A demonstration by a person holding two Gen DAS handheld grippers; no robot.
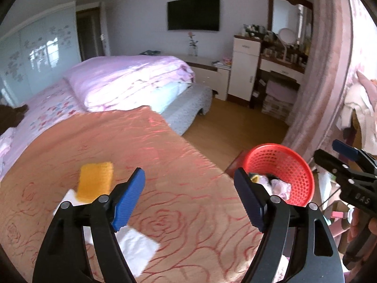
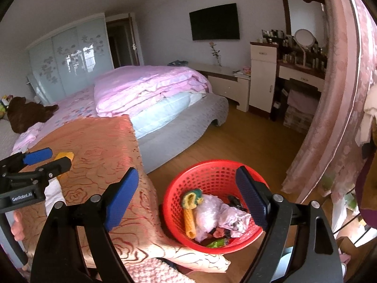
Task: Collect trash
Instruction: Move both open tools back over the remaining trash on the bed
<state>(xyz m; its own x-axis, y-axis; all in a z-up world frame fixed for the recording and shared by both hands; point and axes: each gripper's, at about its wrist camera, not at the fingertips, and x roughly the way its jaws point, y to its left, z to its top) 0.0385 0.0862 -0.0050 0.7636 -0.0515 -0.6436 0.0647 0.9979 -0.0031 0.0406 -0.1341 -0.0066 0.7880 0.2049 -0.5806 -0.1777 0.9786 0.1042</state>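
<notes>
A yellow sponge [image 1: 95, 181] and a white tissue [image 1: 139, 247] lie on the rose-patterned cloth [image 1: 179, 212] of the table. My left gripper [image 1: 189, 174] hovers open over the cloth just right of them, with nothing between its blue pads. A red mesh basket [image 2: 212, 172] stands on the floor beside the table, holding bubble wrap [image 2: 207, 214], a yellow-green rag [image 2: 192, 197] and other scraps. My right gripper [image 2: 187, 172] hangs open and empty above the basket's left rim. The right wrist view shows the left gripper [image 2: 55, 159] over the sponge [image 2: 66, 155].
A bed with pink bedding [image 2: 150, 89] lies behind the table. Wooden floor [image 2: 247, 146] runs between bed, basket and a pink curtain [image 2: 329, 118] on the right. A dressing table [image 2: 299, 75] and cabinets stand against the far wall. A person's hand [image 2: 17, 231] shows at the left edge.
</notes>
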